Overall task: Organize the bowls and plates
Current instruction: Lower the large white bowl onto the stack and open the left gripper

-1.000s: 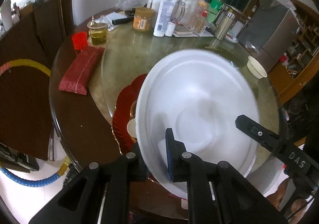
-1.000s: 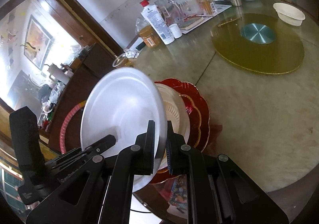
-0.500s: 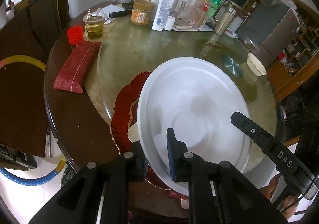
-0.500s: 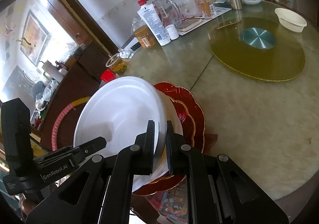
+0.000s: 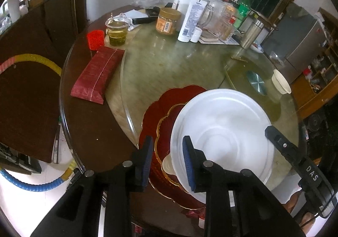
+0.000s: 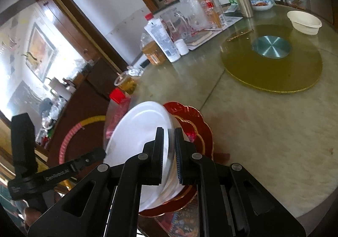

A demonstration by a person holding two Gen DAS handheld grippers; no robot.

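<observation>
Two grippers: the left gripper has just been opening, off the white plate; the right gripper, low in the frame, pinches its rim.

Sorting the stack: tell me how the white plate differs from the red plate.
The white plate is plain with a round rim; the red plate is scalloped and gold-edged. The white plate is tilted, with the right hand-held gripper shut on its edge; the red plate lies flat on the table, lowest in the stack. Both are wide dinner plates.
</observation>
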